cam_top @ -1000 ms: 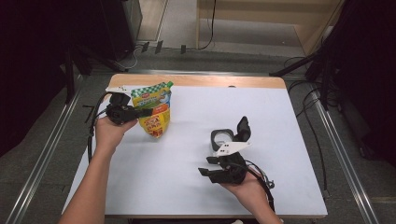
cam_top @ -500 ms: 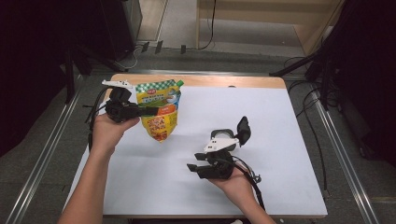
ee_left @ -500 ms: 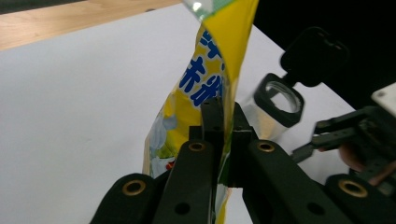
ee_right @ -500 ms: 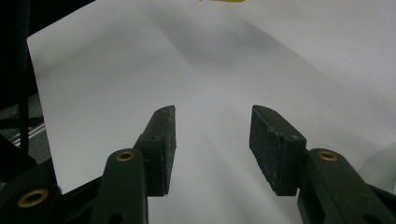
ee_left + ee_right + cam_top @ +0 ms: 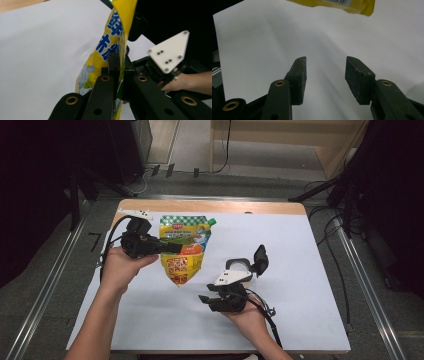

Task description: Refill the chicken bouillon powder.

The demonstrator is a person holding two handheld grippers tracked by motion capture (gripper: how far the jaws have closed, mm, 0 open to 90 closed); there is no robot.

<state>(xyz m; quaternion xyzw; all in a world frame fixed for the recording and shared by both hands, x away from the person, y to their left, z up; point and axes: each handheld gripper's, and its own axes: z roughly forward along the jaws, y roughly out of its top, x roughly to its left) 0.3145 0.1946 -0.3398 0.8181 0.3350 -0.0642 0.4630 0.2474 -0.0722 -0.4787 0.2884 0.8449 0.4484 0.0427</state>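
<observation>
A yellow spouted pouch [image 5: 183,251] with a green checked top and a green cap hangs upright above the white table [image 5: 300,270]. My left gripper [image 5: 176,247] is shut on its middle, coming in from the left. In the left gripper view the pouch [image 5: 110,45] rises edge-on out of the closed jaws of my left gripper [image 5: 119,65], with the right gripper's grey plate [image 5: 170,55] beyond it. My right gripper [image 5: 204,301] sits low near the table's front, pointing left, below the pouch. In the right gripper view my right gripper [image 5: 325,75] is open over bare table, under the pouch's bottom edge [image 5: 337,5].
A small black and grey object [image 5: 260,259] stands on the table just beyond the right hand. The table's wooden far edge [image 5: 210,206] borders a grey floor with cables. Metal rails [image 5: 45,290] run along both sides.
The left gripper has lifted the pouch up off the table and carried it toward the middle. The right hand has shifted a little to the left.
</observation>
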